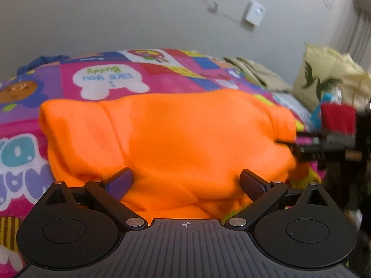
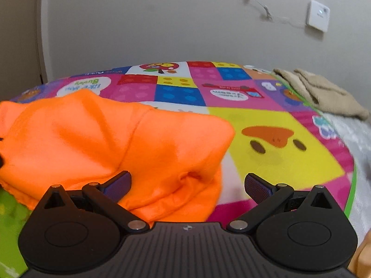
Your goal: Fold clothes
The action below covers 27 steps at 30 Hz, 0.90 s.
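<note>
Two tools frame one bright orange garment (image 1: 171, 139) lying bunched on a colourful cartoon play mat (image 2: 278, 143). My left tool (image 1: 185, 183) has its jaws spread wide, the fleece mounded between the fingers and nothing clamped. My right tool (image 2: 187, 185) is likewise wide open and empty-handed: its left finger (image 2: 118, 185) sits against the garment's near edge, its right finger over bare mat. The garment's seam runs across its upper layer. A beige cloth (image 2: 320, 90) lies crumpled at the mat's far right corner, well apart from the garment. A white wall box (image 2: 317, 15) hangs on the grey wall behind.
</note>
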Each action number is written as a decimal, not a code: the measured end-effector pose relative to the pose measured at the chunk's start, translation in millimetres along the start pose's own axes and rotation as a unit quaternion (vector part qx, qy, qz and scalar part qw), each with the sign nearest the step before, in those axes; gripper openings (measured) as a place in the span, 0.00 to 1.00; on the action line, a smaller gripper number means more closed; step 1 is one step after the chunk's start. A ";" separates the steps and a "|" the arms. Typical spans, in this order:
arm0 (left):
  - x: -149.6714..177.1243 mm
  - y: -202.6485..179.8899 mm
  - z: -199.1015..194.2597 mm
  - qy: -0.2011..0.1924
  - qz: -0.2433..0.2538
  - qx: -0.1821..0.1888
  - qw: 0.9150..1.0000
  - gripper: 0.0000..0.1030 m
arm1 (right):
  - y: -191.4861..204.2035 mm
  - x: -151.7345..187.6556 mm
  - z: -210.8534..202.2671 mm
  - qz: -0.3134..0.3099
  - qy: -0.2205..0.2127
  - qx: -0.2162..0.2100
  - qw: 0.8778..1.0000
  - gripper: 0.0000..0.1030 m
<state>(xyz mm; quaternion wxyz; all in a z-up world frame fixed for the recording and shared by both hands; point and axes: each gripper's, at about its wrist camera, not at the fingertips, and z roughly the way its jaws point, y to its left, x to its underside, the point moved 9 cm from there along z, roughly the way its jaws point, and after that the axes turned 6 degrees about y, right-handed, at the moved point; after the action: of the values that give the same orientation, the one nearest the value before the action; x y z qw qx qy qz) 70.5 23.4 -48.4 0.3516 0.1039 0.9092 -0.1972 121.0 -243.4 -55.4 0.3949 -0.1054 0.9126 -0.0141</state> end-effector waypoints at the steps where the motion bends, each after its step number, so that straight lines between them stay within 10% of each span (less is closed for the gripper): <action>1: -0.9 -3.2 -4.0 0.002 0.011 0.003 1.000 0.98 | -0.6 -1.3 2.8 -0.005 0.000 0.006 1.000 1.00; 8: -48.2 6.9 -35.9 -0.129 0.031 -0.054 0.990 0.98 | 6.6 -5.2 10.2 0.008 0.012 0.035 0.999 1.00; 12: -47.3 37.4 14.8 -0.081 -0.027 -0.077 0.993 0.99 | 2.3 -10.9 11.6 0.067 0.054 -0.008 0.996 1.00; 15: -45.7 49.8 22.1 -0.074 -0.060 -0.082 0.992 1.00 | -11.7 -36.1 -11.4 0.119 -0.002 -0.026 0.993 1.00; 18: -44.1 51.5 23.0 -0.075 -0.064 -0.083 0.992 1.00 | -26.5 -60.8 -16.2 0.161 -0.055 0.018 0.985 1.00; 22: -41.8 53.4 21.9 -0.077 -0.064 -0.086 0.991 1.00 | -14.9 -53.9 45.5 0.094 0.017 0.106 0.990 1.00; 27: -40.4 50.9 19.0 -0.078 -0.066 -0.087 0.991 1.00 | -14.7 -60.6 55.3 0.079 -0.002 0.109 0.991 1.00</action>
<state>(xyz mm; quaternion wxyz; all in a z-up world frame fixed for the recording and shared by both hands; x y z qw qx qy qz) 128.0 59.0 -48.2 0.4155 -0.0026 0.8975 -0.1476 204.0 -242.3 -48.4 0.4056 0.0109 0.9103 -0.0823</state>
